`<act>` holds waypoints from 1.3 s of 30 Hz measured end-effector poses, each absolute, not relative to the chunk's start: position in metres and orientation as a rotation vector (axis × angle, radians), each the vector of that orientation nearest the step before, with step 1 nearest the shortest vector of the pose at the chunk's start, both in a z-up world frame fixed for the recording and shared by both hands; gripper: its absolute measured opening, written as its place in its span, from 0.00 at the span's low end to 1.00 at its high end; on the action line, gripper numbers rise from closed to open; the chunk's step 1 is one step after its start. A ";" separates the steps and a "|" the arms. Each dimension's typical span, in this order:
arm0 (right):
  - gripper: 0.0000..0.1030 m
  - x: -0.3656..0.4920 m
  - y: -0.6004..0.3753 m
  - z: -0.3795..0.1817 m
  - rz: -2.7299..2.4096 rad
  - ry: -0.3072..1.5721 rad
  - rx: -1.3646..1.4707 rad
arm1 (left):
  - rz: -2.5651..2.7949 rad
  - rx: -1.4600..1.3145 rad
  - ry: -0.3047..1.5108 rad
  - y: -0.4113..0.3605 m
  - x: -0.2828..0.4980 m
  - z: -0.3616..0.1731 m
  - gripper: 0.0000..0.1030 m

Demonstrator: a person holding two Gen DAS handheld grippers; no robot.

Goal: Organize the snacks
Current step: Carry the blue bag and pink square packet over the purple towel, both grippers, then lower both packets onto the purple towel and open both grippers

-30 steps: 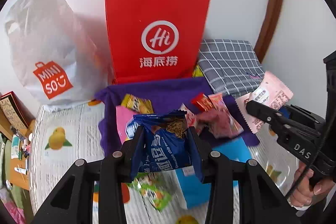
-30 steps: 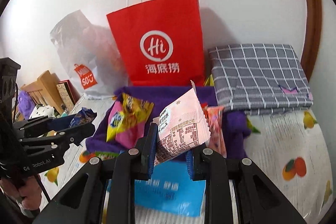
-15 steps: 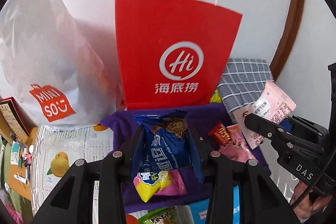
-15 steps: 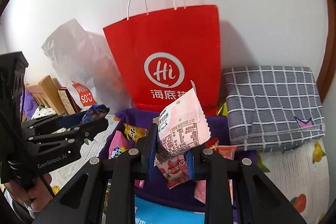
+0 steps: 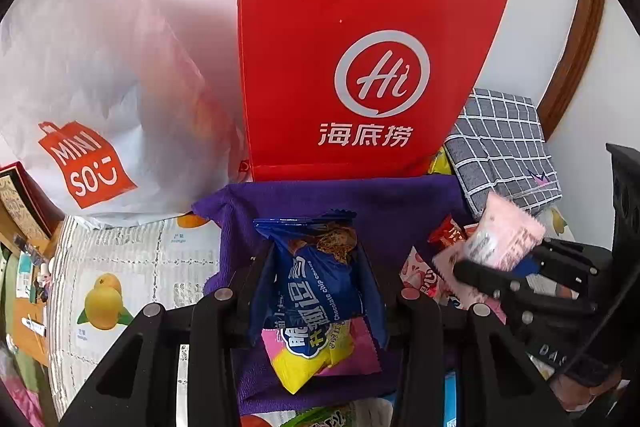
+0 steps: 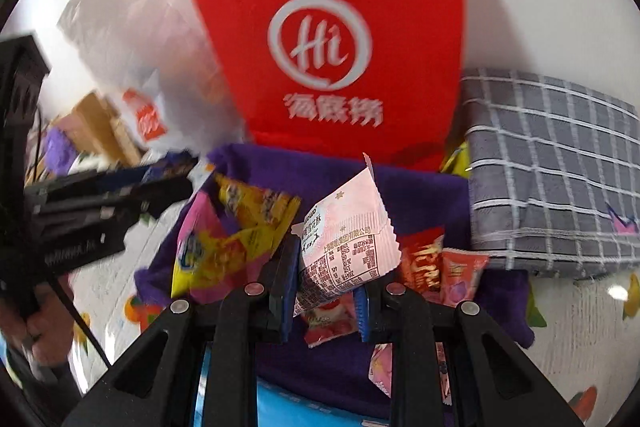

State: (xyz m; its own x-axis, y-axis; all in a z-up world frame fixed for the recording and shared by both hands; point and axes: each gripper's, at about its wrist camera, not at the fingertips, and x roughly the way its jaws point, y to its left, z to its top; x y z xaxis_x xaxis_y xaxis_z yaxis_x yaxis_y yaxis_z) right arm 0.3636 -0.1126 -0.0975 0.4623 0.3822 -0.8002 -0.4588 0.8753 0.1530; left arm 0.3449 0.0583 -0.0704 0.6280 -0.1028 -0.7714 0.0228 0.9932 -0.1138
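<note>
My left gripper [image 5: 316,275] is shut on a blue chocolate chip cookie packet [image 5: 316,267] and holds it above the purple cloth [image 5: 384,207], in front of the red Hi paper bag [image 5: 360,47]. My right gripper [image 6: 326,287] is shut on a pale pink snack packet [image 6: 348,243]; it also shows in the left wrist view [image 5: 508,239] at the right. Loose snacks lie on the cloth: a pink and yellow packet [image 6: 224,247], red packets [image 6: 424,263] and a pink and yellow packet [image 5: 320,351] under the cookie packet.
A white Miniso plastic bag [image 5: 100,87] stands left of the red bag. A folded grey checked cloth [image 6: 552,167] lies at the right. A blue box [image 6: 288,407] sits at the near edge. The table has a fruit-print cover [image 5: 120,267]. Clutter lies at the far left.
Both grippers have moved forward toward the red bag with their packets, and the bag now fills more of each view. The right wrist view is blurred by motion.
</note>
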 end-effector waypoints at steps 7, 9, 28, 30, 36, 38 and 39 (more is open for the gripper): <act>0.24 0.362 -0.102 -0.120 0.579 1.065 -0.208 | -0.066 -0.109 0.911 0.060 0.349 -0.077 0.37; 0.24 0.361 -0.098 -0.128 0.601 1.101 -0.223 | -0.062 -0.103 0.914 0.060 0.350 -0.079 0.37; 0.40 0.357 -0.087 -0.148 0.578 1.130 -0.376 | -0.065 -0.095 0.932 0.058 0.353 -0.085 0.37; 0.42 0.358 -0.090 -0.142 0.571 1.109 -0.372 | -0.065 -0.094 0.932 0.058 0.353 -0.085 0.37; 0.56 0.360 -0.107 -0.113 0.542 1.004 -0.319 | -0.065 -0.097 0.940 0.057 0.354 -0.087 0.37; 0.56 0.360 -0.114 -0.103 0.536 0.973 -0.297 | -0.070 -0.102 0.946 0.057 0.355 -0.088 0.37; 0.56 0.358 -0.114 -0.097 0.530 0.952 -0.283 | -0.075 -0.105 0.951 0.057 0.356 -0.089 0.37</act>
State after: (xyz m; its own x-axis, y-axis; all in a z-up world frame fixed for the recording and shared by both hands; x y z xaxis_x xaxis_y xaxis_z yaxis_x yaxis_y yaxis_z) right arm 0.3580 -0.1136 -0.0974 0.4664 0.3038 -0.8307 -0.5462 0.8377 -0.0003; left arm 0.3558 0.0571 -0.0893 0.5792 -0.1102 -0.8077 0.0174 0.9923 -0.1228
